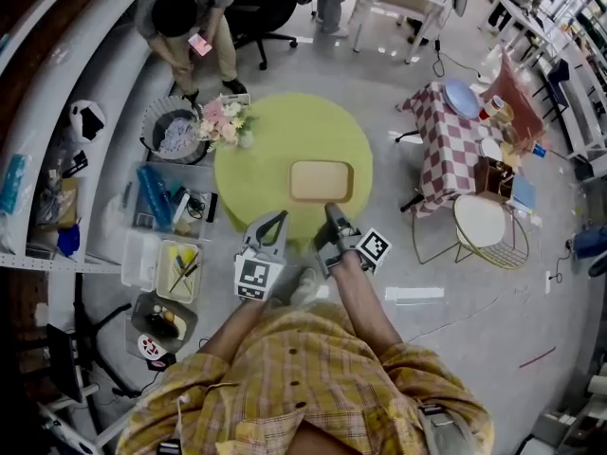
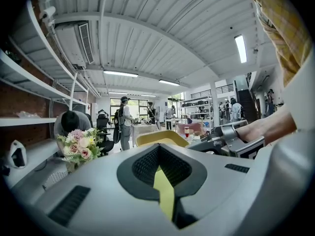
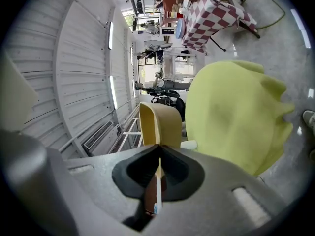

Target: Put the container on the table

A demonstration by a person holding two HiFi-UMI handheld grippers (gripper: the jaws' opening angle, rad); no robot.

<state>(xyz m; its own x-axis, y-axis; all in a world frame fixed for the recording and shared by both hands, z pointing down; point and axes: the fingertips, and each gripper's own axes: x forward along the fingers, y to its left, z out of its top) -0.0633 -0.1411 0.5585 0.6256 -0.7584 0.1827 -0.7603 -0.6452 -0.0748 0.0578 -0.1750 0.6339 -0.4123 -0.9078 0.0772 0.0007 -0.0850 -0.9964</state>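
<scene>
The container (image 1: pixel 321 180), a shallow tan tray-like dish with rounded corners, lies flat on the round tabletop (image 1: pixel 256 173), slightly toward the near side, on a yellow-green cloth. Judging by that, the placing itself looks done, and only the release is left.

The right gripper (image 1: pixel 331 211) reaches in from the near edge, its tip at the container's near rim. In the right gripper view the jaws are drawn together with a thin cream strip running down the slit between them. The strip continues straight from the container (image 3: pixel 160 124), so they appear clamped on its rim. That whole view is turned sideways, which suggests the gripper is rolled so that one jaw sits above the lip and one below, a sensible hold for a low-walled dish.

The left gripper (image 1: pixel 275 221) hovers just beside it over the near edge of the tabletop, apart from the container. Its jaws are together on nothing, and only a sliver of green cloth shows through the slit. It seems to be kept out of the way rather than helping.

A bouquet (image 1: pixel 223 121) of pale flowers stands at the far left edge, well apart from the container. Beyond the table a person (image 1: pixel 180 17) crouches on the floor.
</scene>
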